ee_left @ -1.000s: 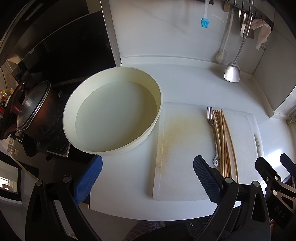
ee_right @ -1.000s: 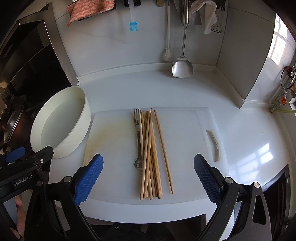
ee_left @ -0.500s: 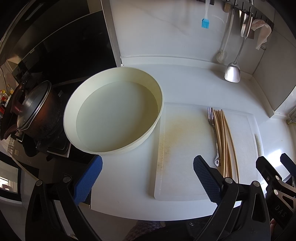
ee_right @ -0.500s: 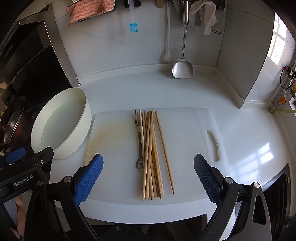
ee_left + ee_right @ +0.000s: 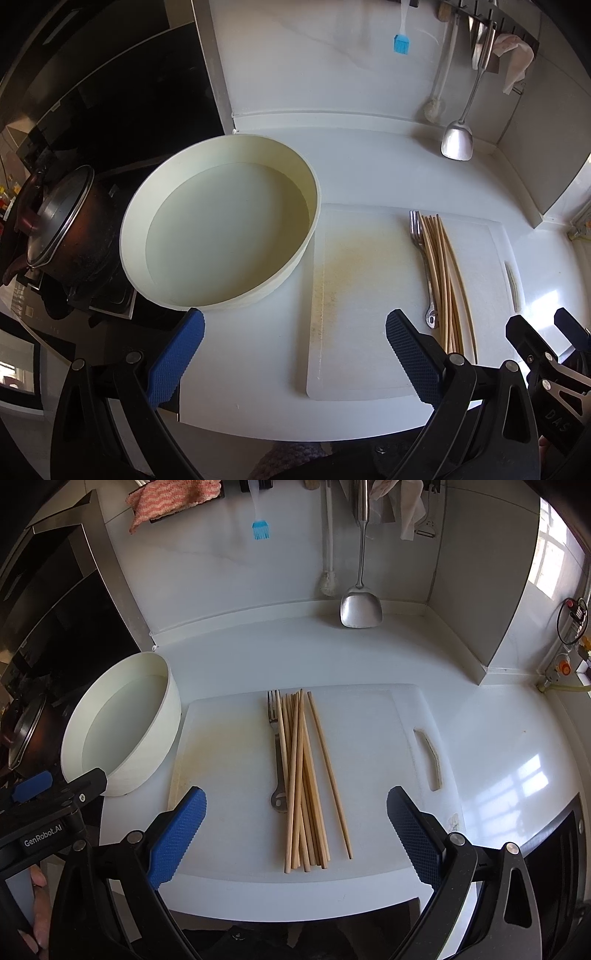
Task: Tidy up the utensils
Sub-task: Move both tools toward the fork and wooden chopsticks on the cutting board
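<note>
R hand-held gripper [image 5: 294, 825] spread wide, nothing held, over near edge of cutting board [image 5: 229, 738]. L hand-held gripper [image 5: 294, 352] likewise released, marked "GenRobot.AI". Chopsticks [image 5: 304, 775] w/ fork [image 5: 276, 746] bundled mid-board; bare board either side. Basin [image 5: 221, 225] touches board's left edge on tabletop [image 5: 498, 746].

A bundle of pale wooden chopsticks [image 5: 303, 775] lies flat on the white cutting board [image 5: 229, 760], the sticks running lengthwise from the far edge toward the near edge. Most are packed together and cross one another slightly; one stick lies a little apart on the right, angled outward at its near end. A metal fork [image 5: 276, 749] lies just beside the bundle on its left, touching it, tines pointing away (toward the wall) and its handle end, with a hole in it, nearer.
</note>
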